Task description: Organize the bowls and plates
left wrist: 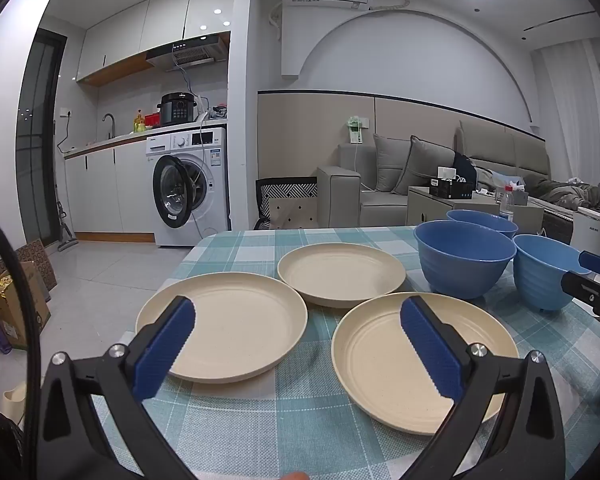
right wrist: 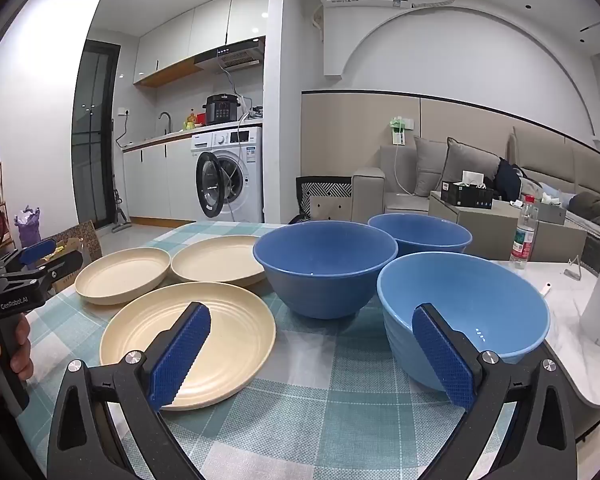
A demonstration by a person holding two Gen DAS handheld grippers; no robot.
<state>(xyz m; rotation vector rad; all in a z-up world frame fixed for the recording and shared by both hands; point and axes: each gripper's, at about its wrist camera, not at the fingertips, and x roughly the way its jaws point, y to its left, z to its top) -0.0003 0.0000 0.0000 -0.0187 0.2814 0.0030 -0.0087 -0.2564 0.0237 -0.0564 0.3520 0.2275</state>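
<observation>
At the bottom of the left wrist view, the left gripper (left wrist: 298, 322) hangs with its blue pads spread wide and empty above a table under a teal checked cloth (left wrist: 300, 412). One pad overlaps the near rim of the left cream plate (left wrist: 236, 324), the other that of the right cream plate (left wrist: 384, 356); whether either pad touches a plate cannot be told. A third cream plate (left wrist: 340, 274) lies just beyond, at mid frame.

The right gripper (right wrist: 312, 332) is likewise spread wide and holds nothing. In its own view, its left pad shows against the nearest plate and its right pad against the light blue bowl (right wrist: 500, 304) at lower right. Behind stand a darker blue bowl (right wrist: 324, 264), centre frame, and a second dark blue bowl (right wrist: 420, 232) just beyond it.

At the left edge of the right wrist view, a hand (right wrist: 16, 348) grips the other tool's handle, which is lettered "GenRobot.AI".

Farther back, a water bottle (right wrist: 523, 236) stands on the bare tabletop at right, a washing machine (left wrist: 190, 184) with its door ajar sits under the kitchen counter, and a grey sofa (left wrist: 380, 184) lines the far wall.
</observation>
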